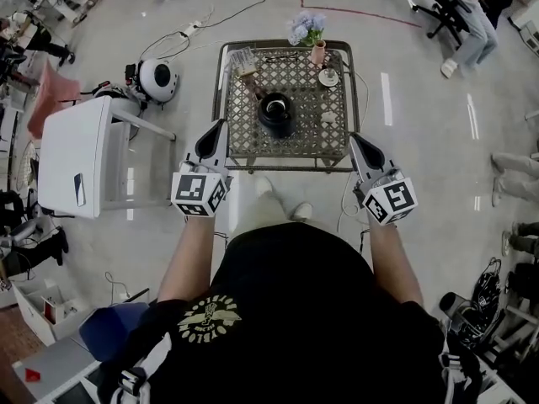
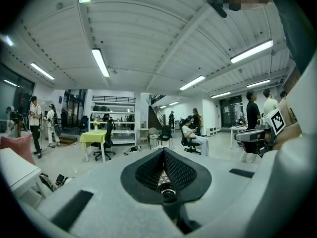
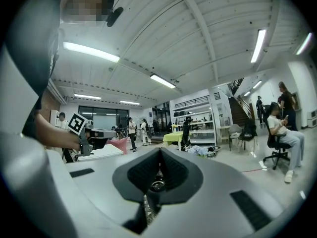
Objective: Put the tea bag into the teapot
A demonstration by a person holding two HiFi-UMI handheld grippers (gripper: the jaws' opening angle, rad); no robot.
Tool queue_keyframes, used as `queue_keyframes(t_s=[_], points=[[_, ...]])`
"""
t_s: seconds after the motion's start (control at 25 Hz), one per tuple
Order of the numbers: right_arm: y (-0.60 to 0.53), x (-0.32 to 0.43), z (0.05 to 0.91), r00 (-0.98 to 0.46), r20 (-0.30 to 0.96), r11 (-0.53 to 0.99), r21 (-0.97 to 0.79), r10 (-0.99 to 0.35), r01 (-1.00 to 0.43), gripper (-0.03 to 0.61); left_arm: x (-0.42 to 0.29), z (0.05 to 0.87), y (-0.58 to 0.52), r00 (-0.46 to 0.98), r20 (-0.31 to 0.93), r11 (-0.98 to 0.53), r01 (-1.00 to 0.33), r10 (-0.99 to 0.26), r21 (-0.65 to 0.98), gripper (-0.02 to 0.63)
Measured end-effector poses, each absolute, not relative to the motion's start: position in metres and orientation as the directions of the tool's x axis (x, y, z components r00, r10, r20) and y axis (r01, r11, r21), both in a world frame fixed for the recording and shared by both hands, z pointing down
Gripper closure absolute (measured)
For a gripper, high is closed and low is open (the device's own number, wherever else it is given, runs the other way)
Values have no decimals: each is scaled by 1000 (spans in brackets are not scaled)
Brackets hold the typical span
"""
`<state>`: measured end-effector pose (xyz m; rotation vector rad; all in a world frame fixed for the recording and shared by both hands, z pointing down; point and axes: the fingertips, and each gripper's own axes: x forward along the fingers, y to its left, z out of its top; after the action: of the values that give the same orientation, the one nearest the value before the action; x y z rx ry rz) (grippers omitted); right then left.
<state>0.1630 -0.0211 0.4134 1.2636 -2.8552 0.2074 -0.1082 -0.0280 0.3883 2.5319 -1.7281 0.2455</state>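
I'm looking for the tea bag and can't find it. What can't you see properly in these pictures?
- The tea bag: head view, too small to pick out on the table.
- The teapot: head view, too dark and small to tell lid on or off.
- The glass: head view, contents too small to name.

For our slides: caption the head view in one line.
A person holds the left hand-held gripper and right hand-held gripper, both shut, before a lattice table bearing a black teapot.

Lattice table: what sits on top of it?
Black teapot mid-table, small white item beside it, pink vase with flowers and small dish far right, clear container far left. The teapot's inside cannot be seen.
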Motion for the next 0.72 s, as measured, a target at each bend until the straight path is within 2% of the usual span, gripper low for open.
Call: queue_keyframes(t_s=[0.44, 0.72], points=[[-61, 158, 413, -649, 83, 647, -48, -756, -761, 570, -113, 401, -72, 382, 164, -389, -921, -910, -17, 618], [-105, 152, 413, -637, 98, 636, -47, -765, -770, 569, -110, 395, -114, 409, 164, -423, -904, -898, -62, 618]])
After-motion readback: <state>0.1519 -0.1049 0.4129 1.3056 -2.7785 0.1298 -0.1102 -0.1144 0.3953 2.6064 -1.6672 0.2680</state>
